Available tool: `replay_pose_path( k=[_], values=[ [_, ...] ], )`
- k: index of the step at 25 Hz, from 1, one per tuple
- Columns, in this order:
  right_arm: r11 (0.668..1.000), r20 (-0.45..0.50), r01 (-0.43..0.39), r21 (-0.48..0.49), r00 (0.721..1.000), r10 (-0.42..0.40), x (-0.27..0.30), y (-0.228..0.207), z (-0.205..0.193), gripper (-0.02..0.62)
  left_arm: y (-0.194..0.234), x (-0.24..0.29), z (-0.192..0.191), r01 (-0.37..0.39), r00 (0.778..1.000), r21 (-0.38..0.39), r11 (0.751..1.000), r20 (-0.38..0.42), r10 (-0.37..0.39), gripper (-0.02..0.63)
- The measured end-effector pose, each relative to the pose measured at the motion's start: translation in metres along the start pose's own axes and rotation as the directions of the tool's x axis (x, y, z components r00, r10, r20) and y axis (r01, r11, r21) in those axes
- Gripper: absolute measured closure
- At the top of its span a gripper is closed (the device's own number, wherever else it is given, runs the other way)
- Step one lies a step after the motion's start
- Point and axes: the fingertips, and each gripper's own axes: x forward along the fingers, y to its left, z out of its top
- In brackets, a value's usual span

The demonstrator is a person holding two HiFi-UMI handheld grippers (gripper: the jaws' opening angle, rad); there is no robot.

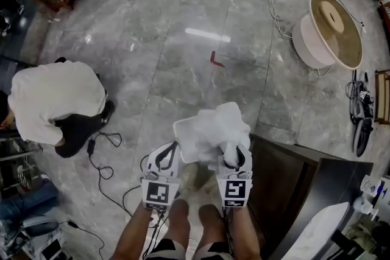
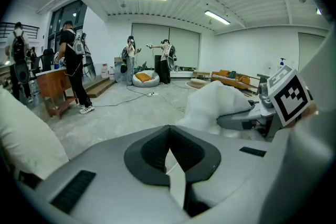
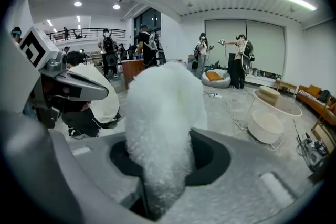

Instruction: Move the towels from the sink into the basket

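Holding a white towel in both claws, above the marble floor.
A crouching person is far left. My left gripper pinches a thin towel edge; my right gripper clamps a fluffy bunch. A dark cabinet edges my right side. Open floor lies ahead. At far right is a round cream tub, contents indiscernible.

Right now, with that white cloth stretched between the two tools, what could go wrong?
1. The left gripper pinches only a thin edge of the towel, so that side might slip free and drop onto the floor.
2. Black cables loop on the floor beside the person's legs; a step could snag one.
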Motion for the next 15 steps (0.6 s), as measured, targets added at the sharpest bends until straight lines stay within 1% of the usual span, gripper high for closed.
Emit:
replay_pose_path(
  k=[3, 6, 7, 9, 11, 12, 13, 15],
  values=[
    [1.0, -0.021, -0.009, 0.001, 1.0, 0.009, 0.023, 0.001, -0.043, 0.436, -0.004, 0.021, -0.041, 0.003, 1.0, -0.021, 1.0, -0.022, -0.004, 0.597],
    [1.0, -0.046, -0.02, -0.005, 0.999, 0.02, 0.05, 0.004, -0.086, 0.436, -0.005, 0.04, -0.075, -0.016, 0.998, -0.106, 0.994, -0.062, 0.009, 0.597],
    [1.0, -0.054, -0.025, -0.005, 0.998, 0.024, 0.058, 0.008, -0.1, 0.436, -0.003, 0.046, -0.089, -0.019, 0.997, -0.121, 0.993, -0.074, 0.01, 0.597],
    [0.999, -0.07, -0.033, -0.001, 0.997, 0.033, 0.074, 0.015, -0.127, 0.435, -0.001, 0.056, -0.118, -0.013, 0.996, -0.112, 0.994, -0.086, 0.004, 0.597],
    [0.999, -0.084, -0.041, 0.004, 0.996, 0.041, 0.088, 0.018, -0.154, 0.434, -0.002, 0.068, -0.146, 0.013, 0.997, -0.056, 0.998, -0.079, -0.017, 0.597],
    [0.999, -0.09, -0.045, 0.007, 0.995, 0.045, 0.095, 0.019, -0.168, 0.434, -0.004, 0.074, -0.159, 0.019, 0.997, -0.042, 0.999, -0.08, -0.022, 0.598],
    [0.999, -0.097, -0.05, 0.009, 0.994, 0.05, 0.1, 0.02, -0.181, 0.433, -0.006, 0.078, -0.171, 0.01, 0.996, -0.059, 0.998, -0.091, -0.016, 0.597],
    [0.998, -0.107, -0.056, 0.014, 0.993, 0.058, 0.113, 0.022, -0.206, 0.433, -0.005, 0.087, -0.194, -0.027, 0.992, -0.13, 0.991, -0.127, 0.01, 0.597]
  ],
)
